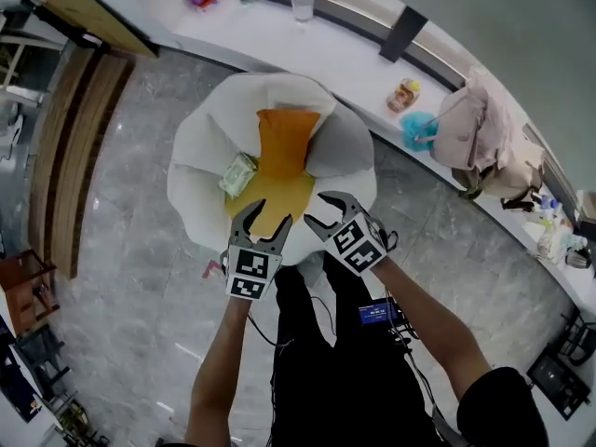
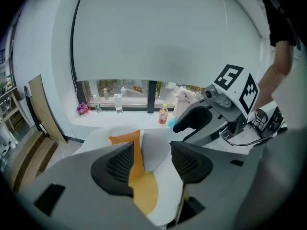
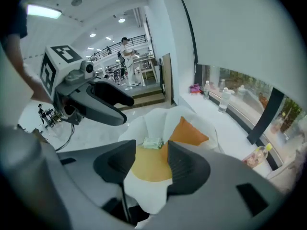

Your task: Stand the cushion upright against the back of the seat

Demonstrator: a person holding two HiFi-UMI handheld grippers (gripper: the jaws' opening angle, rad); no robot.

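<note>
Head view, looking steeply down. Centre: white petal-shaped seat (image 1: 200,152) on a grey marble floor (image 1: 130,250), with a round orange pad (image 1: 270,201) in its hollow. Orange cushion (image 1: 287,138) standing on edge at the far side of the pad, leaning against the back of the seat (lower edge meeting the pad). Small pale-green packet (image 1: 237,173) lying at the pad's left margin, just beside the cushion.

Near side of the seat: left gripper (image 1: 268,212) and right gripper (image 1: 321,208), side by side above the front rim, both angled down toward the pad and apart from the cushion.

Left gripper view: fingers (image 2: 117,164) spread, nothing gripped, cushion and pad visible beyond the gap. Right gripper view: fingers (image 3: 187,164) likewise spread and empty, with packet and cushion framed in the gap beyond.

Behind the seat: white sill (image 1: 307,45) carrying a clear bottle (image 1: 304,0) and, further right, a beige bag (image 1: 480,128).
</note>
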